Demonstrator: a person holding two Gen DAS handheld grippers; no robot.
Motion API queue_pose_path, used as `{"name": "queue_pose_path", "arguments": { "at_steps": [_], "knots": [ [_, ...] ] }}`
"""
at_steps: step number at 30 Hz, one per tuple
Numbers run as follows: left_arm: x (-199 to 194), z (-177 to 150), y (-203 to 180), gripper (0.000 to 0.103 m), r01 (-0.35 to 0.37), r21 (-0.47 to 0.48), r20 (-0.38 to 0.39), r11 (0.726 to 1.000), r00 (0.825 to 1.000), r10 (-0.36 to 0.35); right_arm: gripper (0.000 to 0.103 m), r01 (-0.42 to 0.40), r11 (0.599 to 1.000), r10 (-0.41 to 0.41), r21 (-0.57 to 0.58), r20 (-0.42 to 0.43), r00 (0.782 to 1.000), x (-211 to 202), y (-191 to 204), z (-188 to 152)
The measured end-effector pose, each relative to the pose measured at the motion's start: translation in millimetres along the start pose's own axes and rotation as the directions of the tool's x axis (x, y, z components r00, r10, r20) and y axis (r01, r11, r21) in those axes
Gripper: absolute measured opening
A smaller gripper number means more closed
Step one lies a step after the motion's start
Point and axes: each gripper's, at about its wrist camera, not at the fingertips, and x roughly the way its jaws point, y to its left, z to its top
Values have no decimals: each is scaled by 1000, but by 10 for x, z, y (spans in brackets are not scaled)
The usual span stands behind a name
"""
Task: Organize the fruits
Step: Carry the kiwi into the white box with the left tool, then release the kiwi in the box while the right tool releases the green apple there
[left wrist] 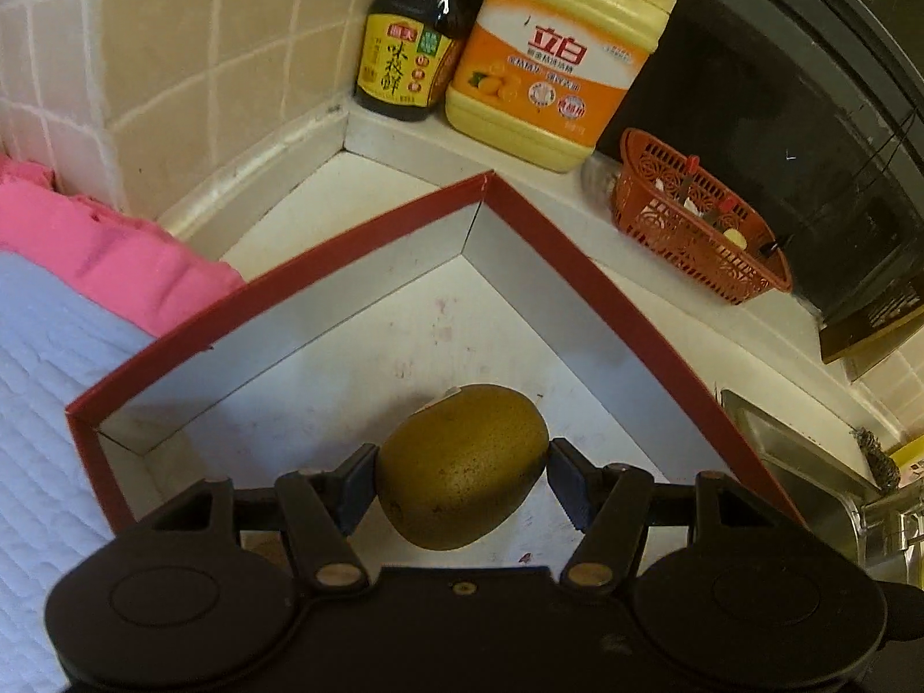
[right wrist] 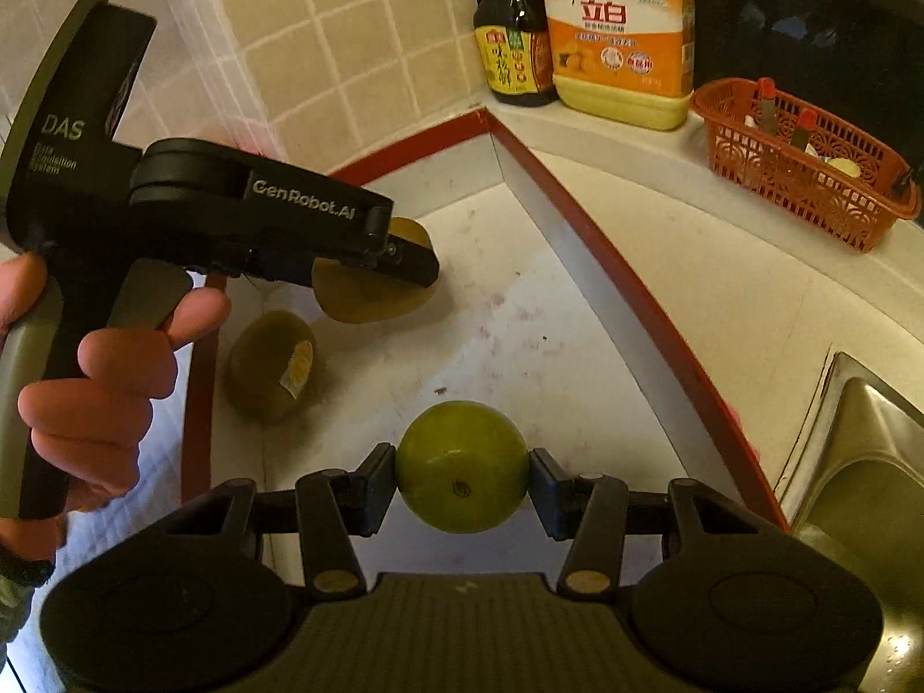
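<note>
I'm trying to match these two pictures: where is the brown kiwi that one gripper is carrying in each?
Left wrist view: the kiwi sits bottom centre, clamped in the left gripper.
Right wrist view: same kiwi, left of centre, above another kiwi.
Shared landmark: yellow detergent jug.

soy sauce bottle (left wrist: 407, 52) 12 o'clock, corner ledge | yellow detergent jug (left wrist: 548, 63) touching its right | red basket (left wrist: 693, 219) 2 o'clock | pink cloth (left wrist: 110, 254) 9 o'clock | steel sink (right wrist: 854, 462) 4 o'clock
</note>
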Motion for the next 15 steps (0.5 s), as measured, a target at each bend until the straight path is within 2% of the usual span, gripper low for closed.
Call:
{"name": "queue_pose_path", "arguments": {
  "at_steps": [8,15],
  "knots": [
    [100,-39,4,75,20,-4,-21,1000,1000,-20,51,13,1000,-14,-2,-33,999,85,27,-28],
    [145,-29,-28,76,10,4,-12,1000,1000,-10,52,20,1000,-20,-14,-49,999,118,48,-38]
  ]
}}
